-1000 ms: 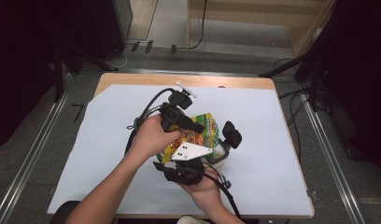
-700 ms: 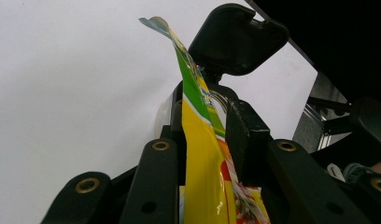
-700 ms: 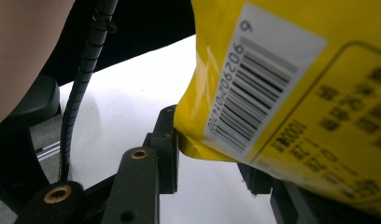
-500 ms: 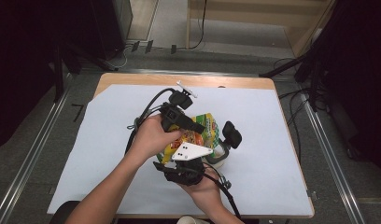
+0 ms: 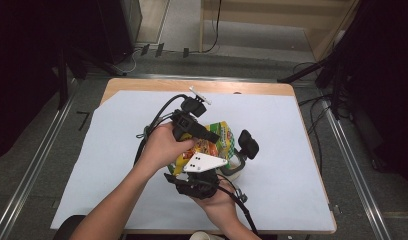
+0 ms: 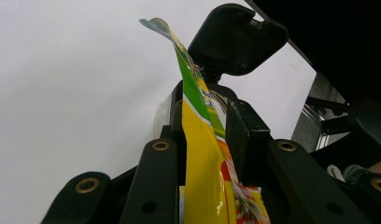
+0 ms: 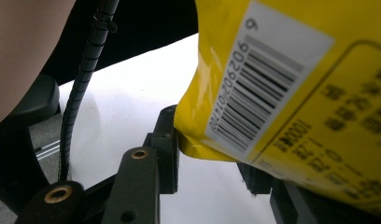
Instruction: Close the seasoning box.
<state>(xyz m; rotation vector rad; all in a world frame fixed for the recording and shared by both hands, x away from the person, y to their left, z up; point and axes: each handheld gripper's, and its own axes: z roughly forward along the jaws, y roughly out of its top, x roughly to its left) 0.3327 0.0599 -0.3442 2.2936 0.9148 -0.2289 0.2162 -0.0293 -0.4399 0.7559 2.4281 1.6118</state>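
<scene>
While both our hands sit over the middle of the white paper sheet [image 5: 117, 150] that covers the wooden table [image 5: 142, 85], we hold a glossy yellow and green snack packet [image 5: 219, 137] between the two tools. Left of the packet, our left hand [image 5: 162, 147] carries the left gripper [image 5: 212, 135], whose black body reaches over the packet's upper part. From the left gripper view, its two black jaws stand either side of the packet [image 6: 202, 154], seen edge on; the jaws are partly closed with the thin foil running up between them, and they appear clamped on it, the green top corner sticking out beyond the tips. Past that corner sits a black, rounded lid-like piece [image 6: 237, 39] above the white sheet [image 6: 62, 93]. Just below the packet, nearer us, our right hand [image 5: 219, 200] grips the right gripper [image 5: 232, 160], topped by its grey three-cornered plate, pointing up at the packet's lower edge. From the right gripper view the packet's yellow back [image 7: 296, 93] with its barcode fills the space above the jaws; its bottom edge rests against the left jaw, yet we cannot tell whether the jaws press on it. A black ribbed cable [image 7: 83, 74] hangs left of the packet there.
</scene>
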